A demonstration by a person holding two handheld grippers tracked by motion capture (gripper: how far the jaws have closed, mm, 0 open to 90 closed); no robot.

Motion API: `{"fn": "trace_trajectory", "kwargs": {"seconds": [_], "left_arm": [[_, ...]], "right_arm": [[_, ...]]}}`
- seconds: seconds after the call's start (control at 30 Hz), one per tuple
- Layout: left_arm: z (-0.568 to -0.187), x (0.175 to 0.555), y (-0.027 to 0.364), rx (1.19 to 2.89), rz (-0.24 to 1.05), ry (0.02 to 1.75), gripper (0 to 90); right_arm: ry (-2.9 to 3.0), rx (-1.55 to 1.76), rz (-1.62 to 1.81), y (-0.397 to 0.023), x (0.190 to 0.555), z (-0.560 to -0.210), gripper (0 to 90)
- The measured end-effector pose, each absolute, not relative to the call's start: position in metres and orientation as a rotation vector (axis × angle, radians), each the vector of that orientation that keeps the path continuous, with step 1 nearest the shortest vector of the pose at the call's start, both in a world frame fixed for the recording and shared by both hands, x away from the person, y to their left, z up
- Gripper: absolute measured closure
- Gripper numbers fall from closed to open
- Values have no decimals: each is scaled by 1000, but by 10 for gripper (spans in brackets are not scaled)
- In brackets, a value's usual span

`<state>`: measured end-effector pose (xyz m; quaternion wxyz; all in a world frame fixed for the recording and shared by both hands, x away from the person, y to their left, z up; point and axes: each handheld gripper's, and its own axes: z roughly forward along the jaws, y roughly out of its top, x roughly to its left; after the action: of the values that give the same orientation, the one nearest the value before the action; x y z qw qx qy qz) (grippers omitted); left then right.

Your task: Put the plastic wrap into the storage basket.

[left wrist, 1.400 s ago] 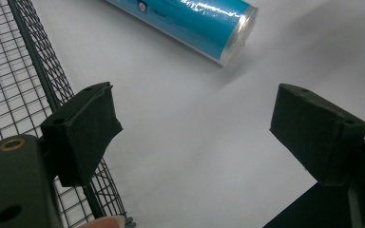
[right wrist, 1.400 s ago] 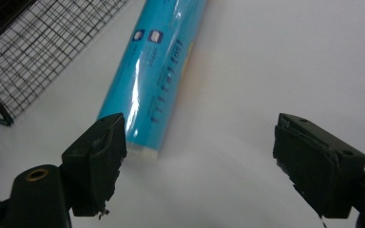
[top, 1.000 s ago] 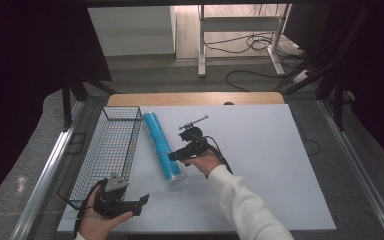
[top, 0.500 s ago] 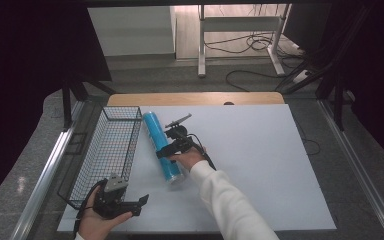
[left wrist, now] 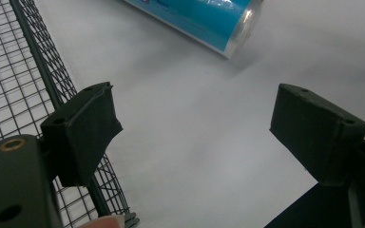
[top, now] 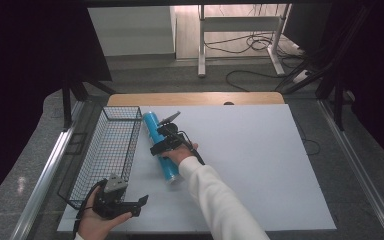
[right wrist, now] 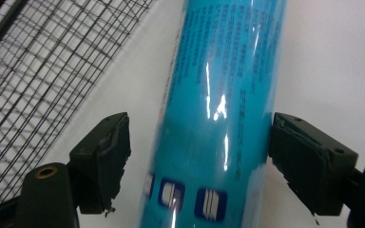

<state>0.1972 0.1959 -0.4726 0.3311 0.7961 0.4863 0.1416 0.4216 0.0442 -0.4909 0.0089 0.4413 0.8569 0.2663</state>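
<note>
A long blue shiny tube (top: 169,170) lies on the white table (top: 250,150), just right of a black wire basket (top: 130,150). My right gripper (top: 159,140) is lowered over the tube's middle. In the right gripper view the tube (right wrist: 218,95) runs between the jaws of that gripper (right wrist: 197,147). The right pad is at the tube's edge and the left pad stands apart from it; the jaws have just been closing. My left gripper (top: 139,206) rests open near the table's front left. Its jaws (left wrist: 190,123) have bare table between them, with the tube's end (left wrist: 209,23) farther off.
The basket (right wrist: 43,61) stretches along the table's left side, and its near corner (left wrist: 19,61) is right beside the left gripper. The table's right half is bare white surface. A wooden strip (top: 195,98) marks the far edge, with metal rails on both sides.
My right hand has moved left and down from beside the tube onto it, so its jaws now straddle the tube. The left hand has stayed where it was.
</note>
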Motion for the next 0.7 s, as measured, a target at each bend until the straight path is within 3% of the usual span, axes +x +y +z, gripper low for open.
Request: {"fn": "trace_trajectory", "kwargs": {"seconds": [0.43,0.7], "left_arm": [[-473,196,197,2078,366,1273,156],[-474,196,197,2083,363,1273,156]], "right_arm": [[2636,1385,685,61,436,-505,202],[2661,1396,647,67,436,-510,243]]}}
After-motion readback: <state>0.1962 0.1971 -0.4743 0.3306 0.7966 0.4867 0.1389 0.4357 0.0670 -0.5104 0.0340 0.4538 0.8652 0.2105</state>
